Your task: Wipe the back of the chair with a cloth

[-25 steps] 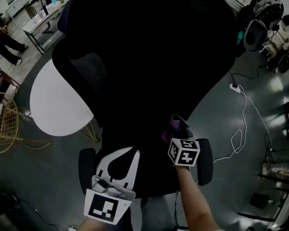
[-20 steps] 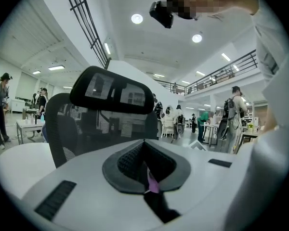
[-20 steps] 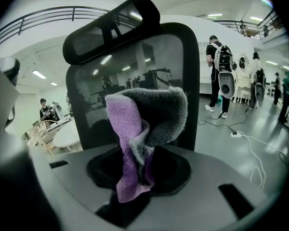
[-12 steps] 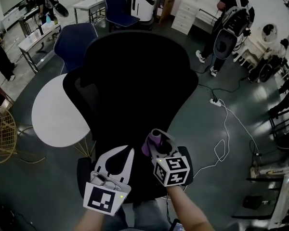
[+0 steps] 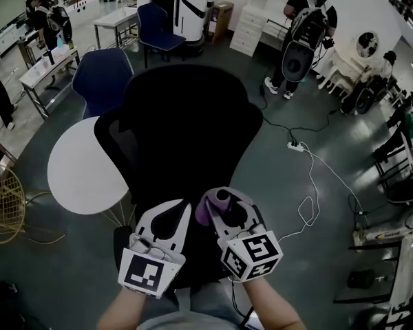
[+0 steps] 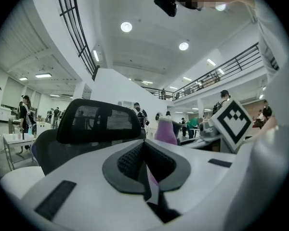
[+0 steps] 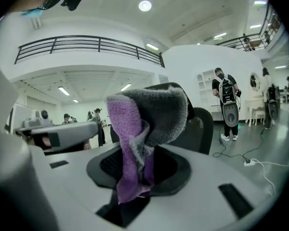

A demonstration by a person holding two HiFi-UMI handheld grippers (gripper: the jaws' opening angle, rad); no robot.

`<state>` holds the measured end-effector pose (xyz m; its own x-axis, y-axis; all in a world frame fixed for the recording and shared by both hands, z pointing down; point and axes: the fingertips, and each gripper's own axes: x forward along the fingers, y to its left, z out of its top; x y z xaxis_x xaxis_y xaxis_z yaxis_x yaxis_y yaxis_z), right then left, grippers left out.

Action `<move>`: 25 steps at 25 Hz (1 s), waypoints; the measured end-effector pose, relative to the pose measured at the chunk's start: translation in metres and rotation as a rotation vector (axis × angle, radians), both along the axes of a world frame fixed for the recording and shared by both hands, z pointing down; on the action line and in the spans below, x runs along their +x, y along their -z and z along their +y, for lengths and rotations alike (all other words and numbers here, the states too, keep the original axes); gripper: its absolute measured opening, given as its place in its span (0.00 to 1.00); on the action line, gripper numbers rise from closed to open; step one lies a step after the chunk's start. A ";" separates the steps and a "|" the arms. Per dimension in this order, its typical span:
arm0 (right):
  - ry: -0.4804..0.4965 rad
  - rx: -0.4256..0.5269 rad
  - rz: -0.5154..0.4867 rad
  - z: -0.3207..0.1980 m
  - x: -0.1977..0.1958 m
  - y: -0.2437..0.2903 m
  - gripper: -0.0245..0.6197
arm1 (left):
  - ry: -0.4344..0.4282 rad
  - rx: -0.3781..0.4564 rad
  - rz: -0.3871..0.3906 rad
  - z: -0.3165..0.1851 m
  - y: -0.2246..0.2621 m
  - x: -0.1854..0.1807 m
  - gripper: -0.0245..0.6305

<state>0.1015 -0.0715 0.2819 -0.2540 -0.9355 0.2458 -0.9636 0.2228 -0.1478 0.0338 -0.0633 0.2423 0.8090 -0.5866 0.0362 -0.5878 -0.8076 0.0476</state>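
The right tool (image 7: 135, 168) was clamped on a purple and grey terry cloth (image 7: 149, 112). The jaws pinched its lower folds so that the bulk stood up past the fingertips as a soft, rounded wad. That hold made sense for wiping: the padded end would meet the surface first, and the hard jaws would stay behind it.

The left tool (image 6: 145, 160) had its jaws closed together with nothing between them. It sat just beside the right one, and both pointed at the tall black office chair back (image 5: 186, 133). It looked like a spare tool kept near, perhaps to steady the chair, though it was not touching it.

In the head view the cloth lay over the lower part of the chair back. In the right gripper view the dark backrest showed beyond the wad, not pressed into it, so the cloth seemed to be held just short of the surface. I could not be sure of contact.

The chair's rear faced the person, with a white round bench (image 5: 76, 167) just past its left side, so the whole back was within reach. Judging from this, the wipe was not clearly in contact, and the next stroke would call for pushing the wad flat against the backrest.
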 end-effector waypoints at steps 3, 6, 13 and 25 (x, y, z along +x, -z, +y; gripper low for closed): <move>0.019 0.048 0.004 0.011 -0.007 0.024 0.24 | -0.022 0.016 0.003 0.003 0.009 0.001 0.06; 0.035 0.087 -0.003 0.019 -0.015 0.043 0.24 | -0.036 0.034 0.010 0.003 0.018 -0.001 0.06; 0.067 0.140 -0.021 0.036 -0.035 0.058 0.24 | -0.044 0.061 0.006 0.011 0.028 -0.011 0.06; 0.100 0.193 -0.033 0.041 -0.049 0.075 0.24 | -0.025 0.065 0.017 0.022 0.035 -0.023 0.06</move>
<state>0.0528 -0.0310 0.2065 -0.3528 -0.9341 0.0545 -0.9306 0.3443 -0.1242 0.0112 -0.0418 0.2076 0.8234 -0.5673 -0.0146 -0.5673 -0.8235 0.0045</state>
